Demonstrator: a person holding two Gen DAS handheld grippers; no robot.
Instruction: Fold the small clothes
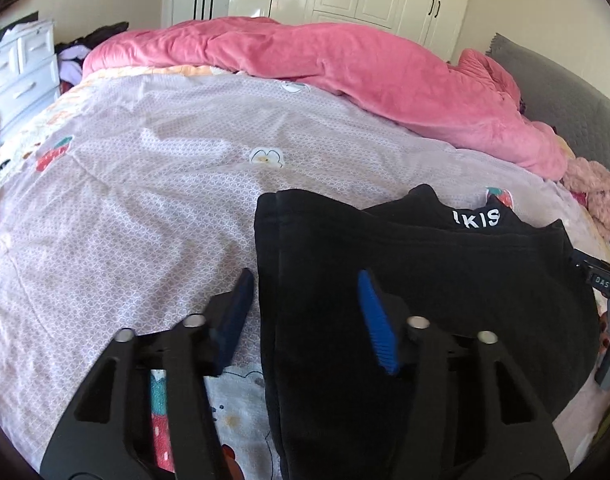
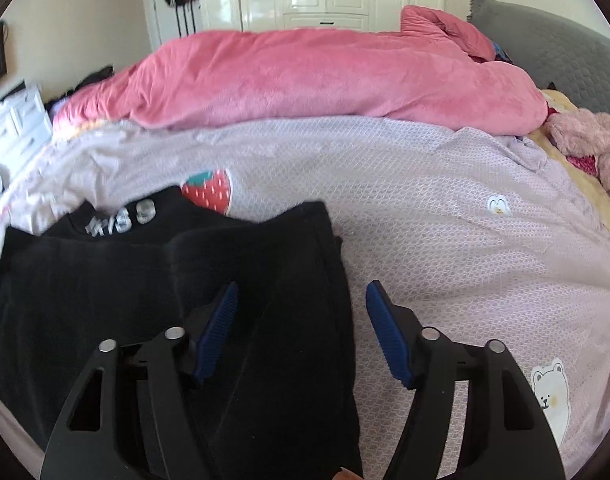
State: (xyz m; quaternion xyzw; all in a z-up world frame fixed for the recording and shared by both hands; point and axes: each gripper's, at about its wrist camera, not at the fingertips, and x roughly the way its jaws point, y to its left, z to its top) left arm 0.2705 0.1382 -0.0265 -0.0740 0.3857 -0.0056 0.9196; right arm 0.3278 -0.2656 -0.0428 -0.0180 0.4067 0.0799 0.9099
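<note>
A white drawer chest [image 1: 21, 64] is standing at ten o'clock, and a pink blanket [image 1: 345, 60] is lying at twelve. My left gripper [image 1: 305, 312] and right gripper [image 2: 301, 328] are both hanging apart, each straddling a side edge of the black clothes [image 1: 425, 280], which are lying flat on the bedsheet [image 1: 145, 184].

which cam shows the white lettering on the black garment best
The left wrist view: the white lettering on the black garment is sharp there, with "IKIS" readable near the top edge. In the right wrist view the lettering is blurred and looks grey, so its characters cannot be read with confidence.
</note>
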